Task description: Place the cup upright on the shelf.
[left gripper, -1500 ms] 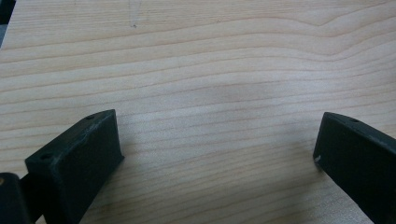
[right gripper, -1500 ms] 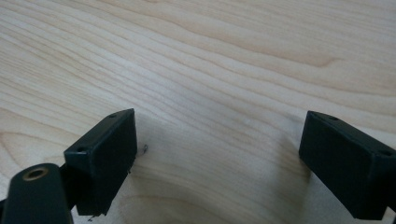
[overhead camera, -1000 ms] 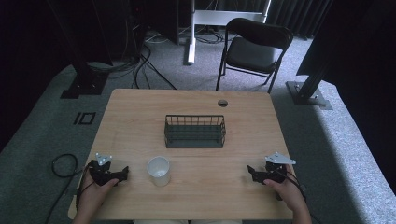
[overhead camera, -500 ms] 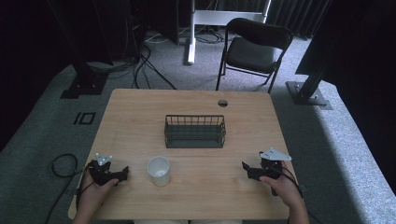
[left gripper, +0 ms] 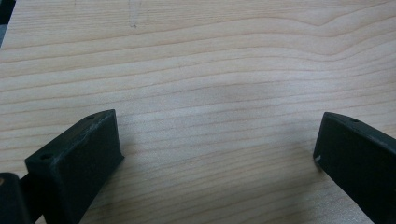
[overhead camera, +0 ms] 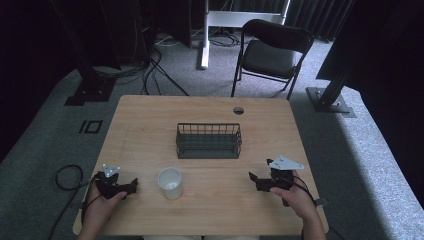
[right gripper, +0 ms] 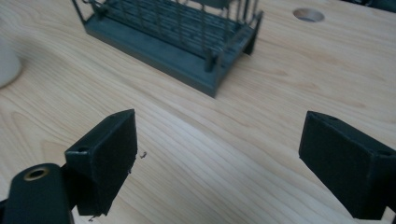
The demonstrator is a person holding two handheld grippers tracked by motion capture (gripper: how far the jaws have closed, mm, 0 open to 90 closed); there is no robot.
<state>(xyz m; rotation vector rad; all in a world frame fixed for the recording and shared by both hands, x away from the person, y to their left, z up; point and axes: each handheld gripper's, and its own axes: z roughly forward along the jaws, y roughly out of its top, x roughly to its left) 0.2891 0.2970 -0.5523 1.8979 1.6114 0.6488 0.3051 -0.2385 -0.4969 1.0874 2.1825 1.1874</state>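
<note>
The tabletop (overhead camera: 150, 125) carries a wire basket (overhead camera: 209, 141) at its centre and a white cup (overhead camera: 170, 182) nearer the person. No grasp has begun, I judge. The left gripper (overhead camera: 131, 186) and right gripper (overhead camera: 256, 178) both rest with fingers wide, empty. Next likely calls for reaching the cup. The basket's contents are hard to make out.
</note>
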